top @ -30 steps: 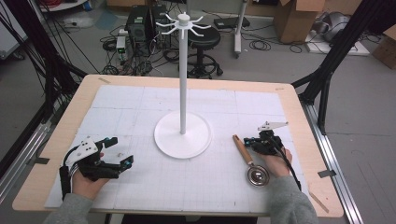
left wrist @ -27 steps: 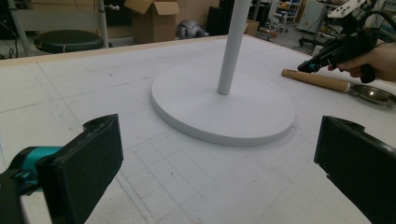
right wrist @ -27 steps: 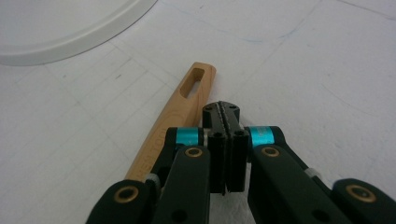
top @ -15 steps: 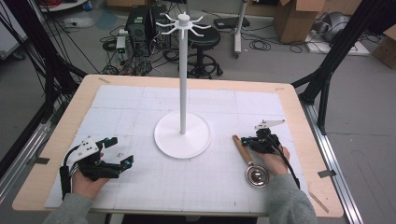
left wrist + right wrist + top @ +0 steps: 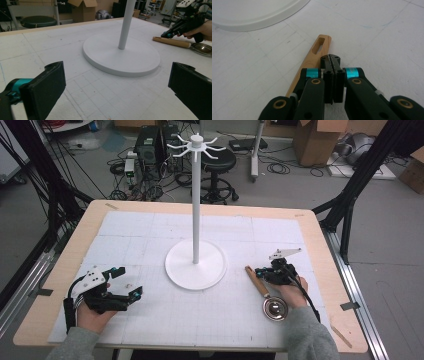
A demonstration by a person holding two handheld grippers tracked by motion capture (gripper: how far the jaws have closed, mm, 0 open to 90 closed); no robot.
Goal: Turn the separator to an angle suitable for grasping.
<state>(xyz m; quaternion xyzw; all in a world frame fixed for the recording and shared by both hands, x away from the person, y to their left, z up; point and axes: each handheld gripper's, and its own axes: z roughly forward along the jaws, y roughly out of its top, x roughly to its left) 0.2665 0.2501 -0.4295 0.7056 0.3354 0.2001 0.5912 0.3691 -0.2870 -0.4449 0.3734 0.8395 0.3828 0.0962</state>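
My left gripper (image 5: 131, 295) rests on the white gridded mat (image 5: 150, 235), jaws spread wide, facing the white round-based stand with its tall pole (image 5: 196, 262). My right gripper (image 5: 331, 62) has jaws pressed together, empty, tips just above the slotted wooden handle of the metal-bowled scoop (image 5: 264, 290), which lies flat on the mat right of the stand's base, bowl toward me.

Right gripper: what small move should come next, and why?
Probably open the jaws. The right gripper is shut with nothing between its jaws, just above the ladle near its wooden handle's slotted end, so it must open before gripping the handle.
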